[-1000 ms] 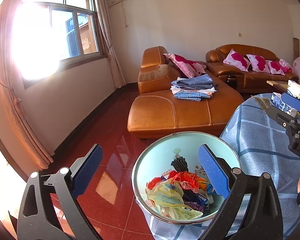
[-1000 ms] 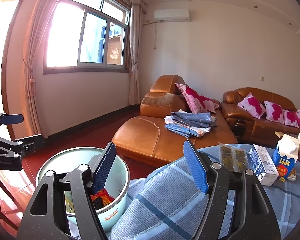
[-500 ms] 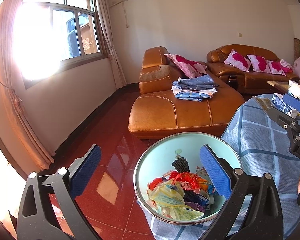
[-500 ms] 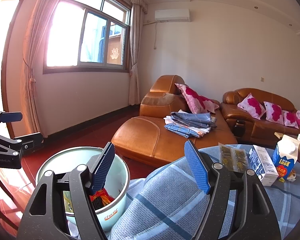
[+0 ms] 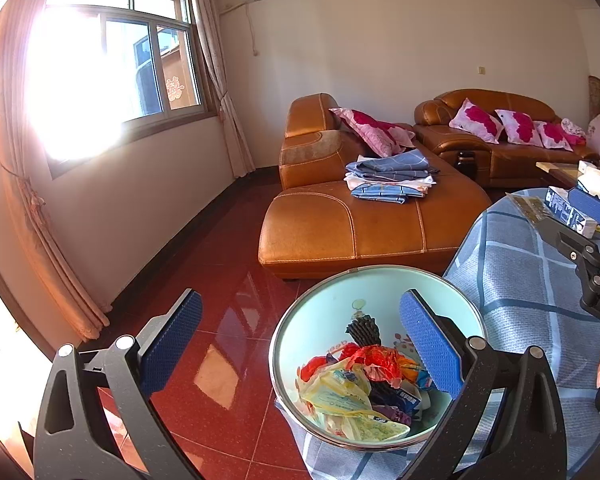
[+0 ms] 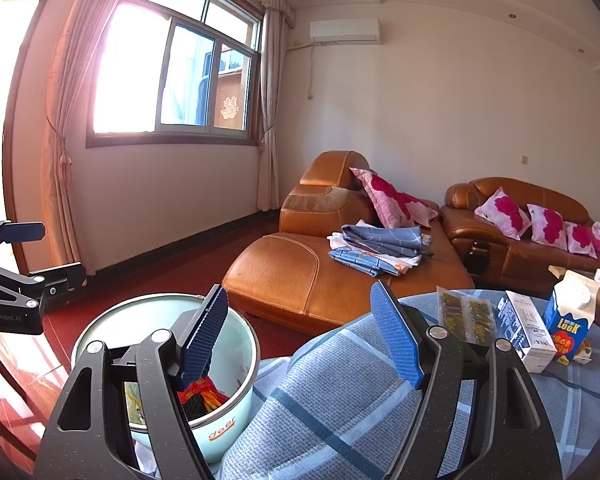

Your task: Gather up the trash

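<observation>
Stretching across the far side of the room, an orange leather sofa carries a pile of folded blue linens and pink flowered cushions. Nearer, a table under a blue checked cloth fills the lower right of both views. At its edge sits a pale green bin, touching the draped cloth and holding crumpled trash in red, yellow and blue. On the cloth, well apart from the bin, stand a blue milk carton, a white box just beside it, and a flat packet. The left gripper hangs above the bin's near rim, jaws spread wide, nothing between them. The right gripper hovers where bin meets cloth, its fingers released and grasping nothing.
</observation>
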Tool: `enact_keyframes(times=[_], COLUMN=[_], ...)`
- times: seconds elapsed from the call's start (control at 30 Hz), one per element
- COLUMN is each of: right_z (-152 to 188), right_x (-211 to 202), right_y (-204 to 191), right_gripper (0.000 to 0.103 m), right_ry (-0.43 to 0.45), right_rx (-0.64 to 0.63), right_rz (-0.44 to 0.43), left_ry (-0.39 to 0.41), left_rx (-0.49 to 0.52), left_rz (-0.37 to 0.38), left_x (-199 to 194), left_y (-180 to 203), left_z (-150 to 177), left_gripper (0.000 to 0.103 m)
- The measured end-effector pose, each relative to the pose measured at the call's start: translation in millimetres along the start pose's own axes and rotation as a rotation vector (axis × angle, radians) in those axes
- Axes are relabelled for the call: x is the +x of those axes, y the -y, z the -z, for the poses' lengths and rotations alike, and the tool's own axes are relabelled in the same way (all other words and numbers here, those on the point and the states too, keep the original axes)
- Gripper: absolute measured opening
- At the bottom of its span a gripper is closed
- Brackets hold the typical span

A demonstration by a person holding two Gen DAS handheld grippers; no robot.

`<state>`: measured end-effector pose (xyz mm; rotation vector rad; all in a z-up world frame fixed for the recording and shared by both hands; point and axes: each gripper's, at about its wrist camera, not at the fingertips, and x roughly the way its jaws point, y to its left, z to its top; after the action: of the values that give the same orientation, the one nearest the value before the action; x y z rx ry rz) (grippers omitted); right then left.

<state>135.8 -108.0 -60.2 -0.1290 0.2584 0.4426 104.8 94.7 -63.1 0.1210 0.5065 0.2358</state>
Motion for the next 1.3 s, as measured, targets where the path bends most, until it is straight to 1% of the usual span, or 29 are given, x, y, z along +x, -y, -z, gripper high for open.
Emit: enact_keyframes(times=[0.33,0.53,0.63,0.7,0.8,1.07,1.13,1.3], right_z=[0.5,0.6,0.6,0.7,0.8,1.1,1.0,-1.2], right_x=[-0.2,0.0,-1.4,-1.6,-1.5,-1.5,-1.5,-2.9], right_y=[0.2,0.0,1.3,1.8,1.1,1.4,0.9,8.5], right_gripper=[0.074,0.075,0.076,0.076,0.076,0.077,0.078,0.078], right_ry=[0.000,0.000,0.001,0.000,0.001,0.000,0.002,0.007], right_rx=[-0.001,-0.001,-0.001,-0.002,-0.002,-0.003,-0.003,0.019], right_rz=[0.000,0.001,0.002,0.002,0.001,0.001,0.002,0.003], left_ry=[-0.004,-0.007,-0.017,-0.019,-0.025,-0.030,-0.026,-0.033], left_rx=[0.013,0.001,0.013,0.022,0.029,0.044,0.052,0.044], left_rz=[-0.015,-0.010,-0.002,-0.010,0.002,-0.017,-0.020,-0.001], left_x=[0.9,-0.4,0.8,1.0,0.7,1.8,1.7,1.3], left_y=[0.3,1.0,3.3,4.7,7.1,7.2,8.8,10.9], left_z=[0.9,0.2,1.1,1.2,1.9,3.7,4.0,2.2], left_gripper=[0.097,0.097,0.097,0.097,0.097,0.097,0.097,0.097])
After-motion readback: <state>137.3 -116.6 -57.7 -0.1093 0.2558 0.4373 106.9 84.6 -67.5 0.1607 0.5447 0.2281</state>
